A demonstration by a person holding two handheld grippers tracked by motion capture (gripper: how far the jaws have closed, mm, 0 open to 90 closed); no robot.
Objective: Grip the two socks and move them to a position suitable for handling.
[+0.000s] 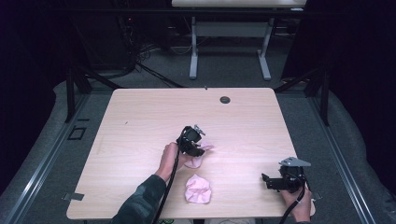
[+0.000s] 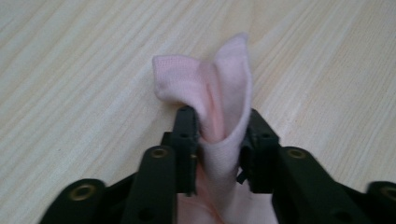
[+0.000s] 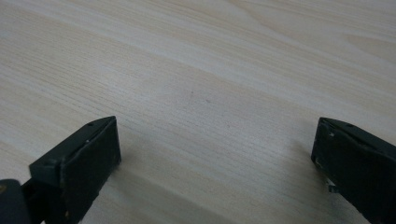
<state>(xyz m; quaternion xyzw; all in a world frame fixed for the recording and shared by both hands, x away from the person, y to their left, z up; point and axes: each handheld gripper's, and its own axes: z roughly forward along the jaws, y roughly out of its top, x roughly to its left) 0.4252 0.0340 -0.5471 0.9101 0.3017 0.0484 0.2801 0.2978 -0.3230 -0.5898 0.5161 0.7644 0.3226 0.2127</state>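
On the table (image 1: 140, 116) I have the left gripper (image 2: 215, 135) pinched on one pink sock (image 2: 219, 93) near the middle, its toe end bunched and standing up between the jaws, so I judge I'm mid-pick. The right gripper (image 3: 215, 154) hovers spread wide over bare wood at the near right corner. Next comes carrying this sock to its mate (image 1: 198, 189), crumpled at the near edge; I see no container.

Left gripper (image 2: 218, 135) jaws clamped on pink sock (image 2: 219, 88), fabric bunched between them. Folded sock end sticks out past jaw tips, leaning left of left jaw. More pink fabric behind jaws. Light wooden table (image 2: 74, 70) beneath, either side.
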